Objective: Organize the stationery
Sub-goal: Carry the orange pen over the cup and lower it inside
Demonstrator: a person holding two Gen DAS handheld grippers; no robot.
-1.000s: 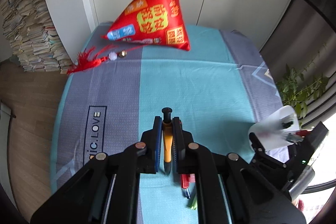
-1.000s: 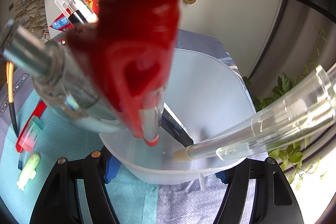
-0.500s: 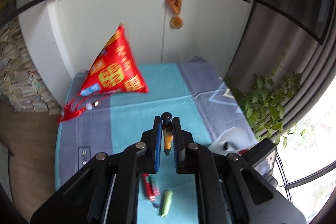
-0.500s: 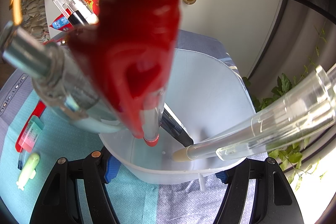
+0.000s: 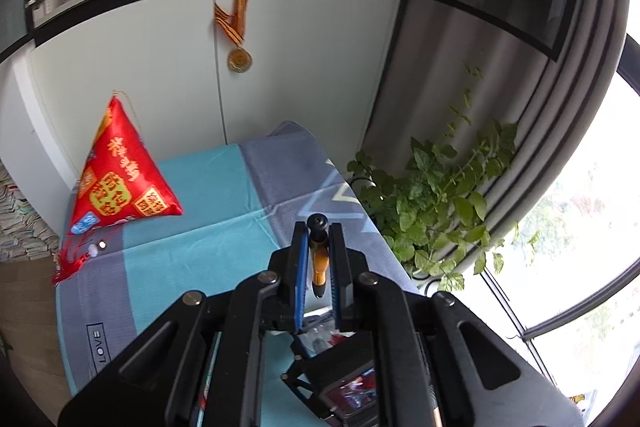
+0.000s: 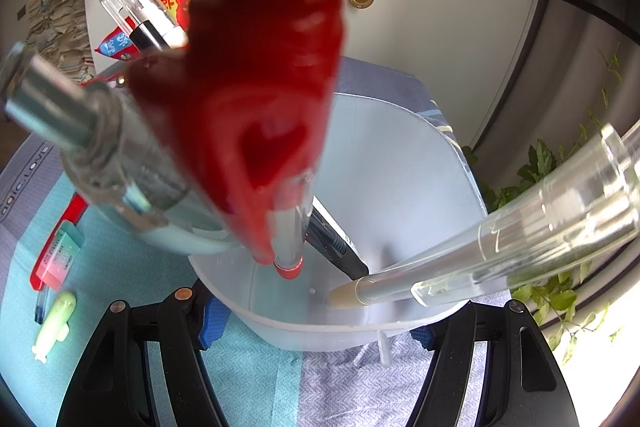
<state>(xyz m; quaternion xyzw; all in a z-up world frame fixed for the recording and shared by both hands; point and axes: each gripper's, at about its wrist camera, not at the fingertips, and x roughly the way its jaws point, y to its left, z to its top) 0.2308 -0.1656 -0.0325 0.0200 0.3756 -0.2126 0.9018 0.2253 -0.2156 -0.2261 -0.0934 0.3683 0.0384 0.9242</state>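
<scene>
- Two grippers show. The left gripper (image 5: 319, 259) is closed tight on an orange pen (image 5: 319, 263) with a black end, held up above the table.
- Right under it sits the other gripper's black body, with the holder's pens poking up, partly hidden.
- The right gripper (image 6: 316, 319) has its blue pads on both sides of a white pen holder (image 6: 404, 163). I cannot tell if it squeezes the holder.
- Inside the holder stand a red pen (image 6: 256, 107), a black pen (image 6: 336, 243), clear pens (image 6: 500, 239) and a silver-topped one (image 6: 92, 143).
- Left of the holder, on the blue cloth (image 6: 120, 267), lie a pink eraser (image 6: 58, 259), a red pen under it, and a small green thing (image 6: 54, 323).
- Farther back sit a red pillow (image 5: 120, 179) and a leafy plant (image 5: 436, 199).
- Last, a gold medal (image 5: 239, 60) hangs on the white cupboard.
</scene>
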